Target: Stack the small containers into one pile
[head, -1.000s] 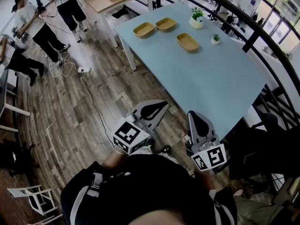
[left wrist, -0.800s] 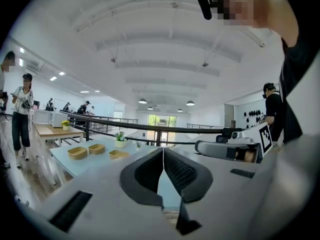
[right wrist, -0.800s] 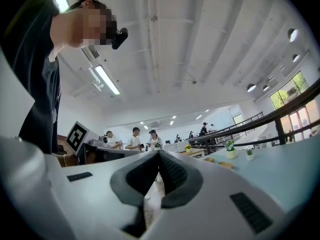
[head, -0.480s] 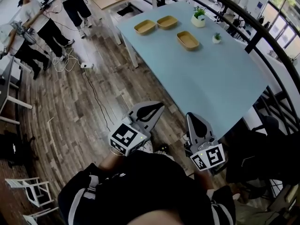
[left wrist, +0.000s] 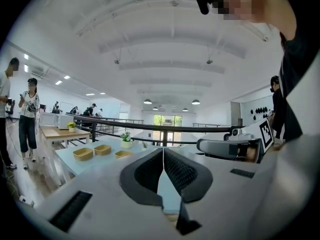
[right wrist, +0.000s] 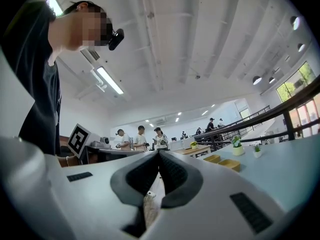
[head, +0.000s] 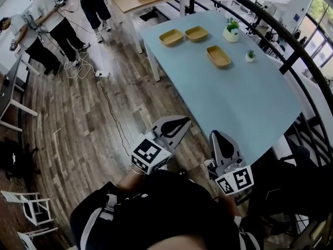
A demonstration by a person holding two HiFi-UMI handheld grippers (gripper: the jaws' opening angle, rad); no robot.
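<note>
Currently I have both grippers low, close to my body, at near edge of light-blue table [head: 250, 103]. Left gripper [head: 177, 125]: jaws pressed together, empty. Right gripper [head: 219, 142]: jaws likewise closed, empty. Far end of table: first tan container [head: 171, 37] beside second container [head: 196, 33]; third container [head: 218, 56] apart, nearer me, unstacked.

The pale blue surface [head: 244, 98] carries three shallow tan trays at its far end. The first container [head: 171, 37] and second container [head: 196, 33] sit just beside each other, and the third container [head: 219, 56] lies apart, nearer. A white-potted plant [head: 231, 31] and a smaller plant [head: 250, 55] stand to their right.
</note>
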